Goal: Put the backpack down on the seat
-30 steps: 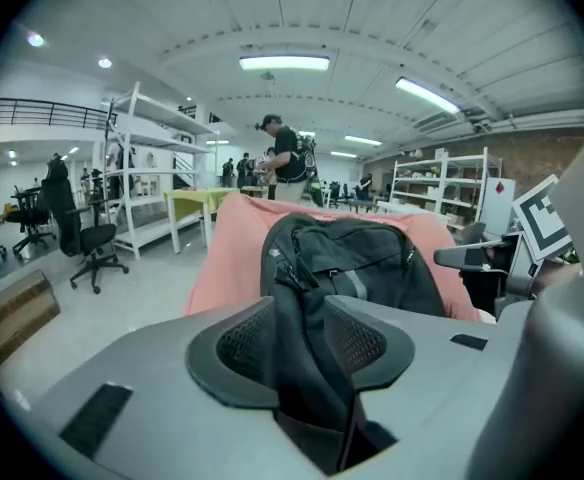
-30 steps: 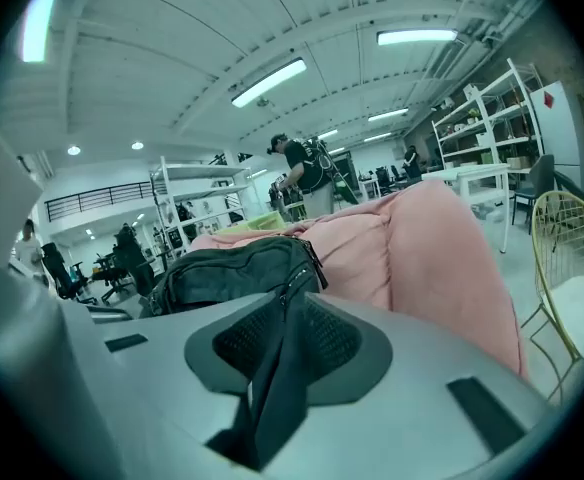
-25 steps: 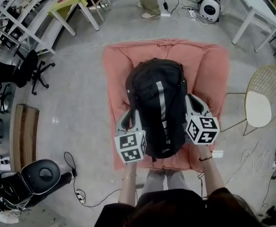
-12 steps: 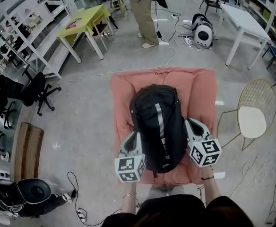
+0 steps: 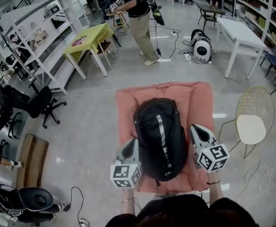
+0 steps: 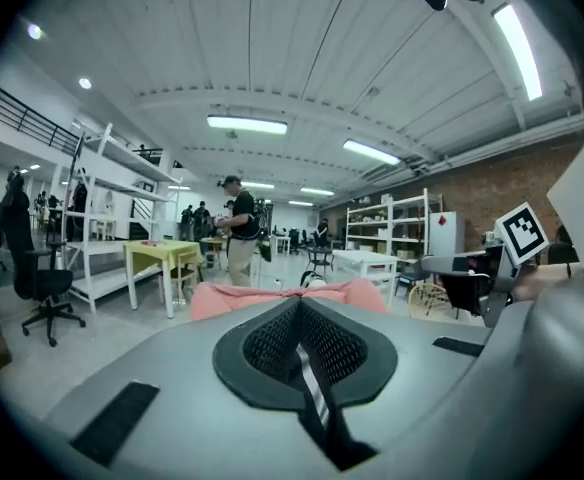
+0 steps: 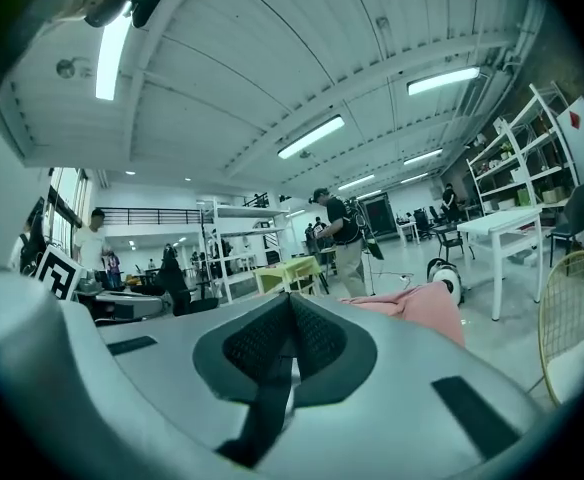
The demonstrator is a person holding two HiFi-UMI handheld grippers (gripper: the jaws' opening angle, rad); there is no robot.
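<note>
A black backpack with a light stripe down its middle is over the pink seat cushion on the floor. I cannot tell whether it rests on the cushion. My left gripper is at the pack's left side and my right gripper at its right side. In the left gripper view the left gripper is shut on a black strap with a white stripe. In the right gripper view the right gripper pinches a black strap. The pink cushion shows beyond the jaws.
A wire chair with a white pad stands right of the cushion. A white table, a round white machine and floor cables lie beyond. A person stands behind the cushion by a yellow table. An office chair and wooden bench are at left.
The head view has tilted up and pulled back, so more of the room shows and the cushion looks smaller. Both grippers stay at the backpack's sides.
</note>
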